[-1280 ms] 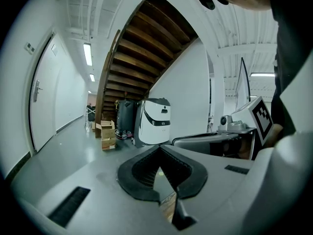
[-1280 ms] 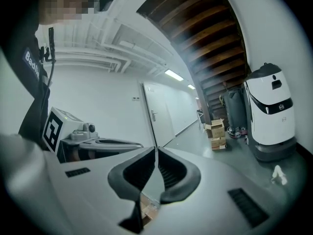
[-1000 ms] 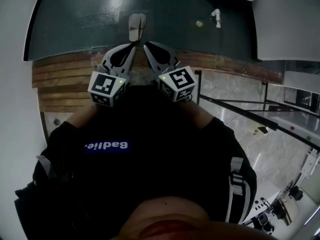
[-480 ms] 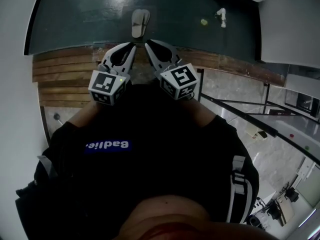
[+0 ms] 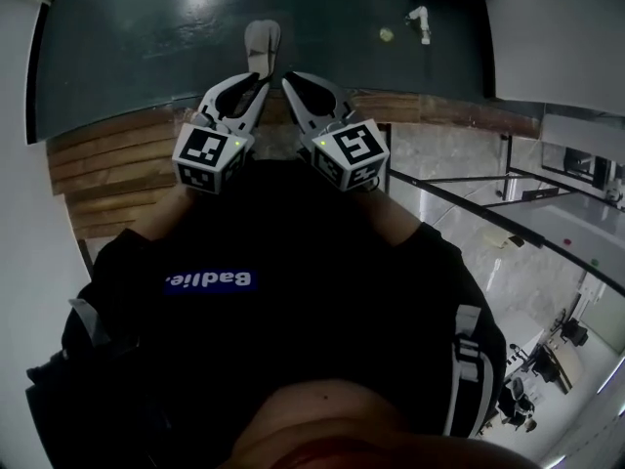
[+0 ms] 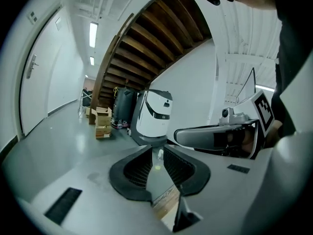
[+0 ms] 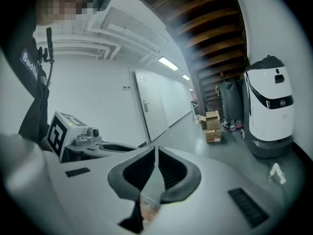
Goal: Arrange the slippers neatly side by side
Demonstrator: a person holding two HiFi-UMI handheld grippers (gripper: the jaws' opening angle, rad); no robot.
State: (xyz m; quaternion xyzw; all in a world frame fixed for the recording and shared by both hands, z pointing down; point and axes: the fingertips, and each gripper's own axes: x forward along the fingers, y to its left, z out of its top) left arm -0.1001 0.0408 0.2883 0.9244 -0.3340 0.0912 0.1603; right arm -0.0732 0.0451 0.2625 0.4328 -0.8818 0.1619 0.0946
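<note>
A pale grey slipper (image 5: 262,41) lies on the dark green floor, just beyond both grippers in the head view; I cannot tell whether it is one slipper or a close pair. My left gripper (image 5: 260,80) is held in front of the chest and points at it. Its jaws (image 6: 157,152) are opening, a narrow gap shows and nothing is between them. My right gripper (image 5: 289,80) sits beside it, its jaws (image 7: 156,151) shut and empty. Neither gripper touches the slipper, which the two gripper views do not show.
A small white object (image 5: 420,22) and a yellow-green speck (image 5: 386,34) lie on the floor to the right. Wooden steps (image 5: 112,159) run below the grippers and a metal railing (image 5: 459,208) stands at right. A white machine (image 6: 154,112), cardboard boxes (image 6: 101,121) and a door (image 7: 151,104) stand further off.
The head view has shifted, so the slipper and both grippers sit slightly higher in the picture. Both grippers stay close together in front of the chest.
</note>
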